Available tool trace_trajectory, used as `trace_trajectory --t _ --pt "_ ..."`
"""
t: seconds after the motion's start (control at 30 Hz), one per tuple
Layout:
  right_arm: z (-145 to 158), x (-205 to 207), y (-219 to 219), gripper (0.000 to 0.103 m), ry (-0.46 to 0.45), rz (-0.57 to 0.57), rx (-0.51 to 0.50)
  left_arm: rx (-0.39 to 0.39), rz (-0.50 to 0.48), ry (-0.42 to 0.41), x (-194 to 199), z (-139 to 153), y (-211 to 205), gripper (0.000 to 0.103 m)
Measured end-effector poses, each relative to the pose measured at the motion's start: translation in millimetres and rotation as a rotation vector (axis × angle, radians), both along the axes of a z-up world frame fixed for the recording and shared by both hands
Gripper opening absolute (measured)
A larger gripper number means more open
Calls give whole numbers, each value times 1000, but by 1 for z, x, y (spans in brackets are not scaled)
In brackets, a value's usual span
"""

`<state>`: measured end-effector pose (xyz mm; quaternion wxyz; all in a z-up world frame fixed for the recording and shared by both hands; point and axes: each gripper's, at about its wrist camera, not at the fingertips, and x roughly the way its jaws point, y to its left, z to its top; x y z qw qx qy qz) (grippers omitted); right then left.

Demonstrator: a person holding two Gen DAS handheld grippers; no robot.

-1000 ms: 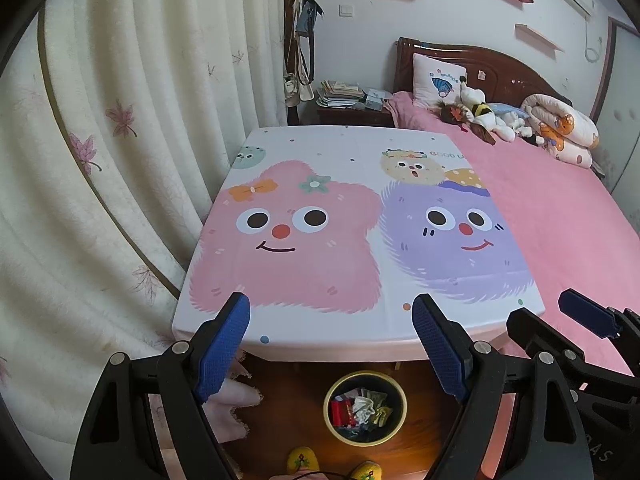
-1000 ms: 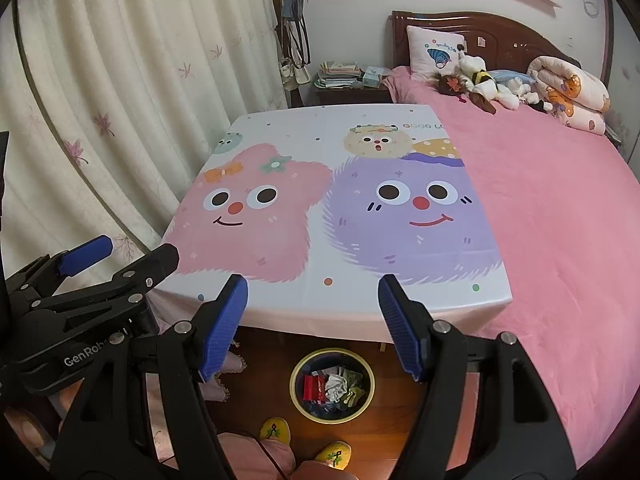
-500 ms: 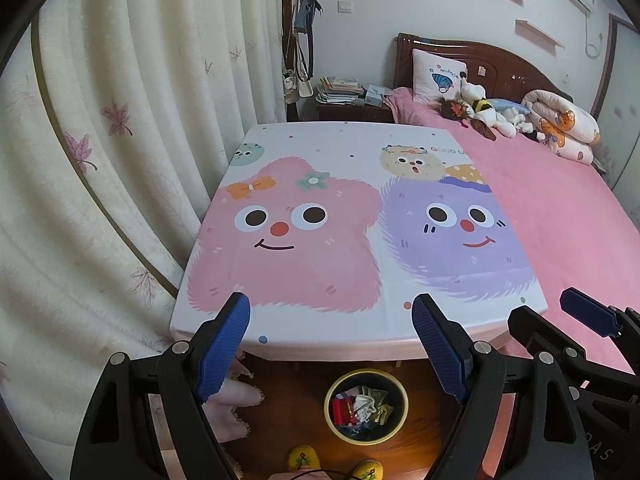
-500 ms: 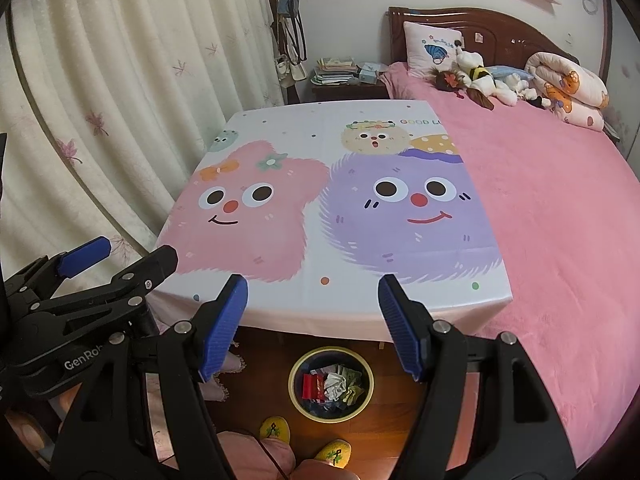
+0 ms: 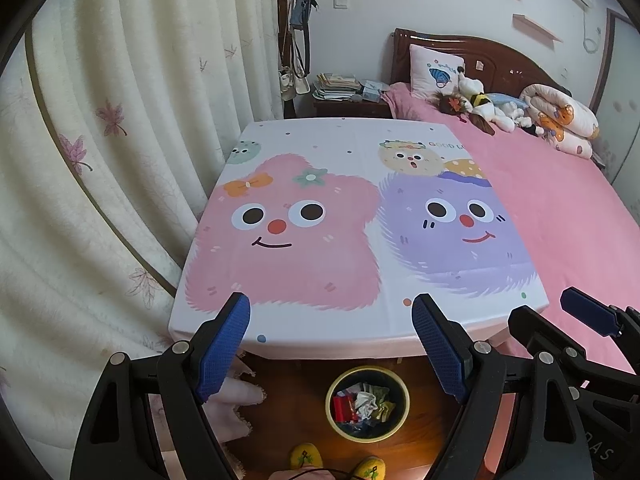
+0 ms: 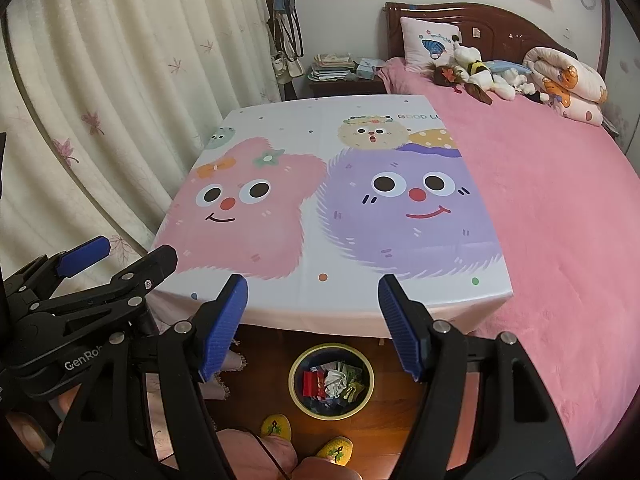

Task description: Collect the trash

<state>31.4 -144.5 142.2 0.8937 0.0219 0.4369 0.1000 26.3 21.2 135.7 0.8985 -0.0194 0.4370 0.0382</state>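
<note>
Two grippers, left (image 5: 332,344) and right (image 6: 312,328), jaws spread wide, holding nothing, above bin (image 6: 331,380) full of trash (image 6: 334,382), near table (image 6: 360,304).

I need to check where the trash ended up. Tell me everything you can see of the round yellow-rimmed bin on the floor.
The round yellow-rimmed bin stands upright on the wooden floor, just in front of the near edge of the cartoon-print table. Its inside looks dark blue. It holds crumpled wrappers, red, white and green. Nothing touches it from above; both grippers are open and empty. Yellow slippers are close in front of it.
</note>
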Motion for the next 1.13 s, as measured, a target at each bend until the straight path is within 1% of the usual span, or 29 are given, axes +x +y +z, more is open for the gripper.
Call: trace_trajectory --t 0.4,0.67,0.9,1.13 --pt "-8 -6 -6 65 7 -28 1 3 -24 10 0 -4 2 84" --pt "-8 -6 -6 65 9 -26 1 3 -27 16 1 -4 1 84" --pt "-10 -9 -8 65 15 -31 1 2 -32 24 -6 -8 0 85" --pt "-11 -9 -8 65 14 -30 1 4 -38 25 -3 -7 0 85"
